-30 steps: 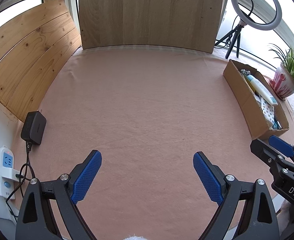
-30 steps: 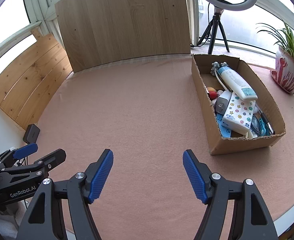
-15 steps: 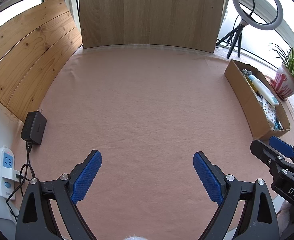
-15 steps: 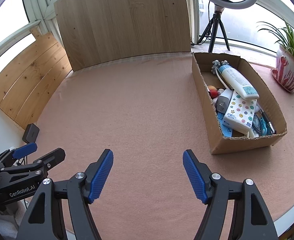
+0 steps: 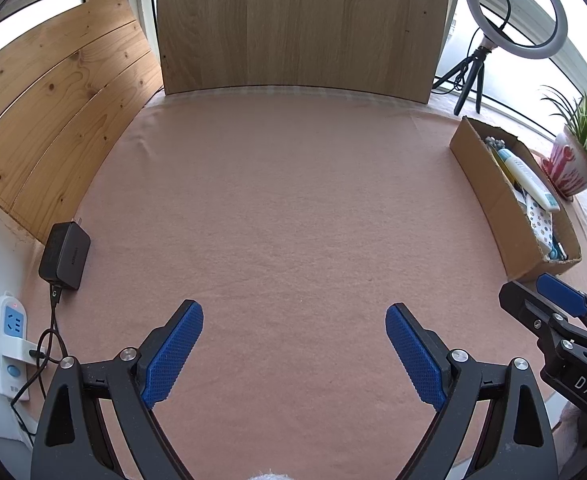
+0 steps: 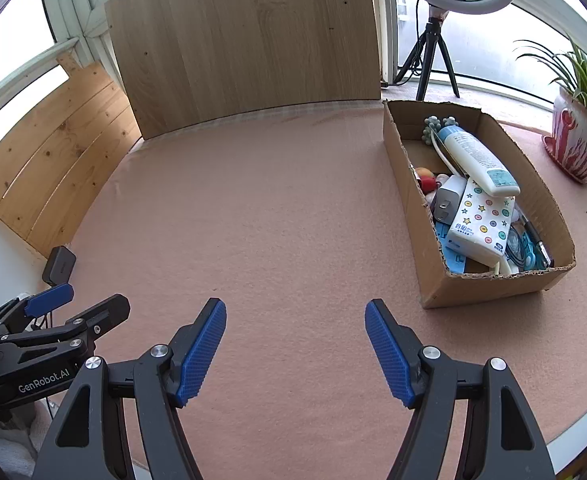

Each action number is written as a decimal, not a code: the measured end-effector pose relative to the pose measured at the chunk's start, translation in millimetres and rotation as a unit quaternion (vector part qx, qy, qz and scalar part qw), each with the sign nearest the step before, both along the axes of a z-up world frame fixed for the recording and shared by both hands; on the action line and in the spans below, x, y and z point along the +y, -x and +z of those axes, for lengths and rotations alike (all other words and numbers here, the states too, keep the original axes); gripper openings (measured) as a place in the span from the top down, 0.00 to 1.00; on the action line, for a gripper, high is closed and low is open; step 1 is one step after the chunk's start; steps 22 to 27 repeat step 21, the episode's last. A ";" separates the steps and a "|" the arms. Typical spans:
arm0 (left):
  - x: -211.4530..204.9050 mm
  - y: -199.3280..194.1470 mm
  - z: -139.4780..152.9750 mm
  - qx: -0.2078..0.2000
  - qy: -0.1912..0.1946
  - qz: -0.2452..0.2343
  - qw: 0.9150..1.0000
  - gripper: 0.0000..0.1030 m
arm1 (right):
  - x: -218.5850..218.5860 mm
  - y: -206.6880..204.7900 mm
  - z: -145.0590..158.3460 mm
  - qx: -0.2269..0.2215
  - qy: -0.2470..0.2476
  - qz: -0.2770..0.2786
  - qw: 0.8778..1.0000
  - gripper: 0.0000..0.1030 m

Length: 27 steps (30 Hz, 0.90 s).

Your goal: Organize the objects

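Observation:
A cardboard box (image 6: 489, 286) stands at the right of the pink-clothed table (image 6: 273, 220). It holds a white lotion bottle (image 6: 475, 160), a star-patterned tissue pack (image 6: 483, 220), a grey charger plug (image 6: 447, 204) and several smaller items. From the left wrist the same box (image 5: 493, 196) shows side-on. My right gripper (image 6: 295, 354) is open and empty near the table's front edge, left of the box. My left gripper (image 5: 293, 354) is open and empty too, over bare cloth. Each gripper appears at the edge of the other's view.
A black power adapter (image 5: 65, 256) lies at the left table edge, cabled to a white power strip (image 5: 9, 348). Wooden boards (image 5: 293, 24) back the table. A ring light on a tripod (image 5: 509, 12) and a potted plant (image 6: 581, 136) stand at the right.
Both views have shifted only slightly; the box sits a little further right in the left wrist view. Both grippers stay open and empty.

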<state>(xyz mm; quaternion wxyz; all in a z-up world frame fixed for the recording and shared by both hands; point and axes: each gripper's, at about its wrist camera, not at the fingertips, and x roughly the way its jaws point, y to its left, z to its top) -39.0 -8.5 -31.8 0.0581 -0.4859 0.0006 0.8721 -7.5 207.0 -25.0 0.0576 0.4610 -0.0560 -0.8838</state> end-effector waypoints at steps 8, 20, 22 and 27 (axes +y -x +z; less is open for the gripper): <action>-0.7 4.7 -3.6 -0.006 0.000 0.000 1.000 0.08 | 0.3 3.2 -2.0 -0.005 0.000 0.001 1.000 0.33; 6.8 15.5 -15.4 -0.019 0.005 -0.004 1.000 0.08 | 0.4 15.0 -12.2 -0.021 0.001 0.000 1.000 0.33; 6.7 17.7 -17.9 -0.019 0.007 -0.004 1.000 0.08 | -0.3 16.9 -14.4 -0.021 -0.001 0.000 1.000 0.33; 6.7 17.7 -17.9 -0.019 0.007 -0.004 1.000 0.08 | -0.3 16.9 -14.4 -0.021 -0.001 0.000 1.000 0.33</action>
